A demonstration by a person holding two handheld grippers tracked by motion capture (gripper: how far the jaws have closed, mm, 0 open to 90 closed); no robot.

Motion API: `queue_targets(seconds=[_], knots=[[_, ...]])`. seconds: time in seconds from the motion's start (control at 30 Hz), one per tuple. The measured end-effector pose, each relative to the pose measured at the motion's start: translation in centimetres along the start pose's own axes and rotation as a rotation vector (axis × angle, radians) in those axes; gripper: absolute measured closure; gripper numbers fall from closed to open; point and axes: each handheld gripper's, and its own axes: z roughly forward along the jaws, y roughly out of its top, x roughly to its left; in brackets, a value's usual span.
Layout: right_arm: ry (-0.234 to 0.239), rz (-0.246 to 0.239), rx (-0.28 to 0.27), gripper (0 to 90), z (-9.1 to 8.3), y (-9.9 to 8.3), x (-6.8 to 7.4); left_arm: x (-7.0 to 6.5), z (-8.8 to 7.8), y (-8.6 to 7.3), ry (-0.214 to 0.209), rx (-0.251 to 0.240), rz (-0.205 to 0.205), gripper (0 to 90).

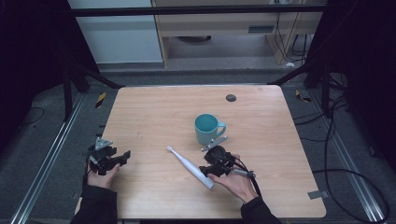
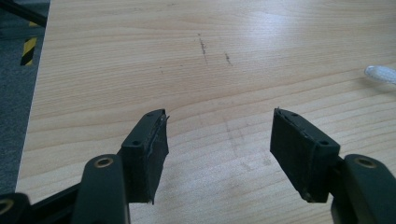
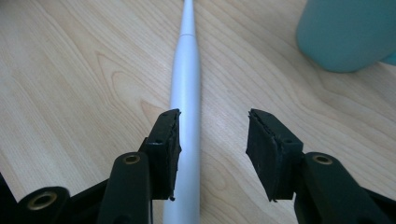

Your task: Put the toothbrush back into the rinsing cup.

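Three views, taken in turn, with the teal mug as landmark.

High view: one wooden table (image 1: 154, 116), one teal mug (image 1: 206, 128) near its middle, one white electric toothbrush (image 1: 189, 166) lying flat just in front of the mug and slanting leftward, brush head farthest from the person. Two grippers counted: left gripper (image 1: 122, 156) well to the left of the mug near the table's left edge, right gripper (image 1: 208, 170) just in front of the mug, at the handle end of the toothbrush. One small dark disc (image 1: 230, 98) behind the mug. Jaw gaps too small and dark to judge from here; toothbrush base partly covered by the right gripper and hand.

Left gripper view: two black jaws spread apart over bare wood, nothing between them. Toothbrush head (image 2: 380, 74) cut off by the right border, blurred.

Right gripper view: two jaws parted but fairly narrow, straddling the toothbrush handle (image 3: 186, 98); left pad (image 3: 164, 149) just beside or touching the handle, contact not certain; right pad clearly apart from it, so not yet clamped. Handle's lower end hidden below the frame, brush tip cut off at the top. Mug (image 3: 348, 32) at upper right, rim and handle cropped.
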Motion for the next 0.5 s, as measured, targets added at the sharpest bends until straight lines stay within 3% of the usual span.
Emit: queue_targets(seconds=[0.5], knots=[[0.051,-0.027,0.066,56.2,1.8,0.7,0.6,-0.1,0.1,0.0,-0.003,0.002,-0.002,36.0]])
